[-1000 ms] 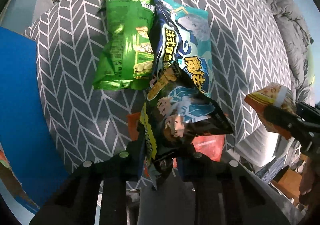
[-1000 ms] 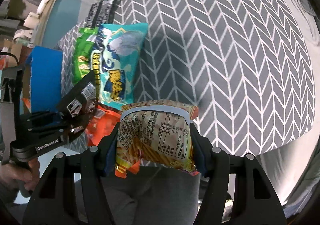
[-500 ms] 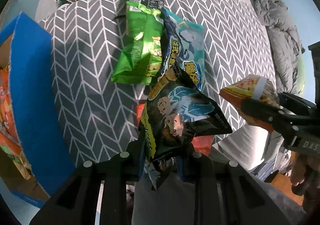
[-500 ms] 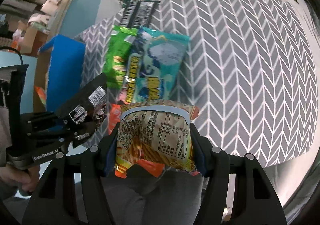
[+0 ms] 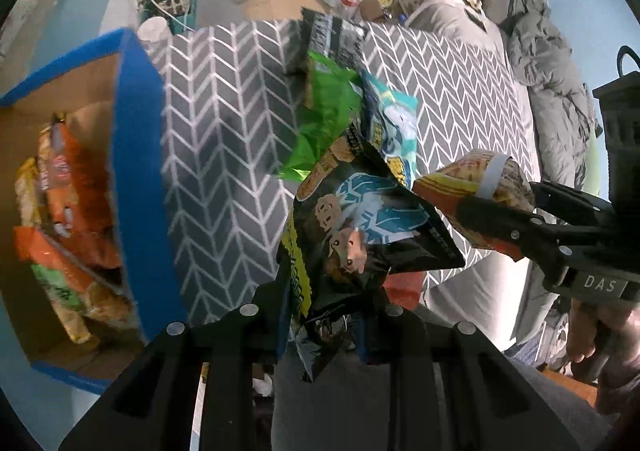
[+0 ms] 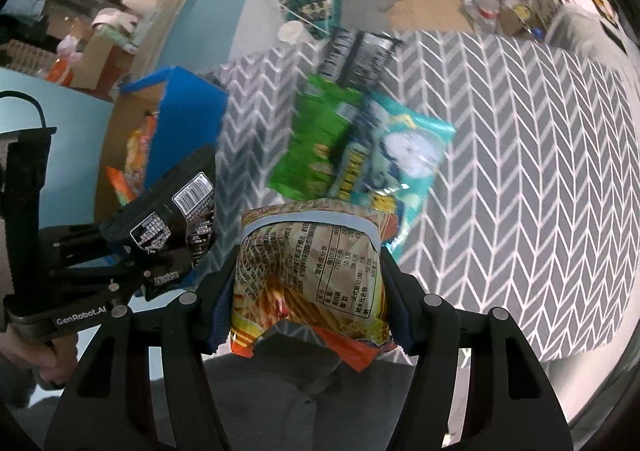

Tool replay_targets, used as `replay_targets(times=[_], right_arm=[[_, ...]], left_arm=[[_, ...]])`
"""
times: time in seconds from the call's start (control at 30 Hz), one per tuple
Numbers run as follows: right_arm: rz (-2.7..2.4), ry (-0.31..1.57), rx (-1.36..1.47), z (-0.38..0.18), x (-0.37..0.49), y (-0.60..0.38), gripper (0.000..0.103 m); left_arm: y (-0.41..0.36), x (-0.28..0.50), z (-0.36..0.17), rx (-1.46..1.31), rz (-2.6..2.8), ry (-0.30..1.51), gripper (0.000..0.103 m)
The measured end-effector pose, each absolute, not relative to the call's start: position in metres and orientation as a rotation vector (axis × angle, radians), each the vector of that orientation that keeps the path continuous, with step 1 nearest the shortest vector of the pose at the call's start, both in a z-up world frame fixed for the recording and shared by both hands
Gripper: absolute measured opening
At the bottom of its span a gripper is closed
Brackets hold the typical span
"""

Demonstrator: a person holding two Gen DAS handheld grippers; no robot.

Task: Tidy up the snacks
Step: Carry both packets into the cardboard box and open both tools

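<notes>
The person is carrying a snack in each tool, and nearest to me the left gripper [image 5: 326, 335] is pinching the bottom edge of a black snack bag [image 5: 352, 227], its jaws pressed tight on the crinkled foil so the pack is standing up above them, cartoon faces on the front and a barcode with fine print on the back. Just beside it, the right gripper [image 6: 308, 315] is squeezing a yellow-orange snack bag [image 6: 312, 271] across its width, jaws held apart by the puffy pack; a nutrition table in Chinese characters is facing the camera, too small for me to read. Compared with a second ago both tools have been rising off the bed and swinging left, because the blue cardboard box [image 5: 138, 155], then only a blue edge, is now showing its open inside with orange and green packets already lying in it. I'm judging that both bags are heading for that box and that the drop is the next step. "GenRobot.AI" is printed on the left tool's body, "DAS" on the right's. Farther out, on the grey chevron bedspread [image 6: 520, 171], a green bag [image 6: 316, 147], a teal bag [image 6: 400, 155] with yellow Chinese lettering and a black-and-white striped pack [image 6: 356, 59] are waiting, overlapping one another.
</notes>
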State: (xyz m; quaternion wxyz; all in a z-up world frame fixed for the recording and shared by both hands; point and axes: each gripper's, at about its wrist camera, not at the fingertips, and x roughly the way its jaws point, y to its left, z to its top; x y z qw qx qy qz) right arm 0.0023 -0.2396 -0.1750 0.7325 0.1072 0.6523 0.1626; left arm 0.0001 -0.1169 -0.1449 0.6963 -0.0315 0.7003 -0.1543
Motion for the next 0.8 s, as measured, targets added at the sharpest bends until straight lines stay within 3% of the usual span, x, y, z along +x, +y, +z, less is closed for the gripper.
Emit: replay_targets(times=[0.8], right_arm=[[0.597, 1.369, 0.032, -0.141, 0.061, -0.092, 0.063]], left_arm=[[0.011, 0.002, -0.108, -0.217, -0.092, 1.418, 0.025]])
